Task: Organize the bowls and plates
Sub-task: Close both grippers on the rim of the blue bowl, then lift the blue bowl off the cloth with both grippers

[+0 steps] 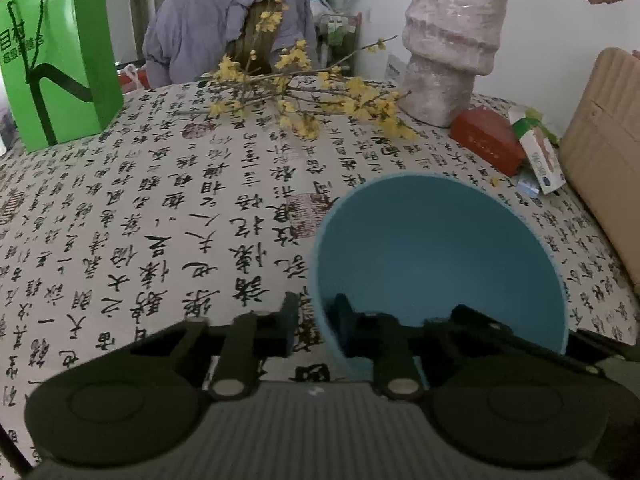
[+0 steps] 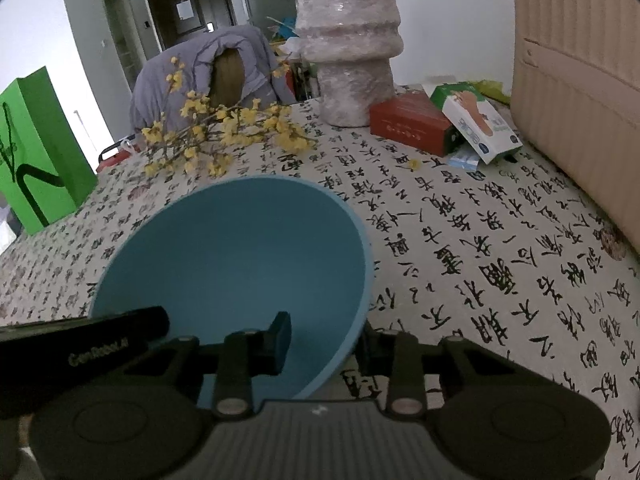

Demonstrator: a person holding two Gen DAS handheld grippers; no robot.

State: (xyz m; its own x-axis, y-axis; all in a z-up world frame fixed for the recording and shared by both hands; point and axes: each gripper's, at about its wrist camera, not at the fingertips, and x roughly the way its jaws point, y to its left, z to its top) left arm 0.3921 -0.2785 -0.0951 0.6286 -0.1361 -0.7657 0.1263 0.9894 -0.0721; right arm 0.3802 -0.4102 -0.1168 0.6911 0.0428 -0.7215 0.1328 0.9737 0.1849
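Left wrist view is showing my left gripper (image 1: 316, 320) clamping the near left rim of the blue bowl (image 1: 440, 256), one finger outside the wall and the other inside, with the rim pinched between the pads. Right wrist view is showing my right gripper (image 2: 324, 340) doing the same on the bowl's near right rim: its left finger is sitting inside the bowl and its right finger is outside the wall, closing on the thin edge. In that view the black body of my other gripper is reaching in from the left, overlapping the bowl's near edge.

I am seeing the bowl sitting upright on the table (image 1: 160, 220), which is wearing a pale cloth printed with black calligraphy. I cannot tell whether the bowl's base is touching the cloth.

Farther back, a spray of yellow flowering branches (image 1: 304, 100) is lying on the cloth. To its right a tall wrapped vase (image 1: 452, 48) is standing, with a red box (image 1: 486, 140) and a white and green carton (image 1: 540, 152) just beside it. A green paper bag (image 1: 60, 60) is standing at the far left, and a beige ribbed case (image 2: 580, 80) is leaning at the far right.
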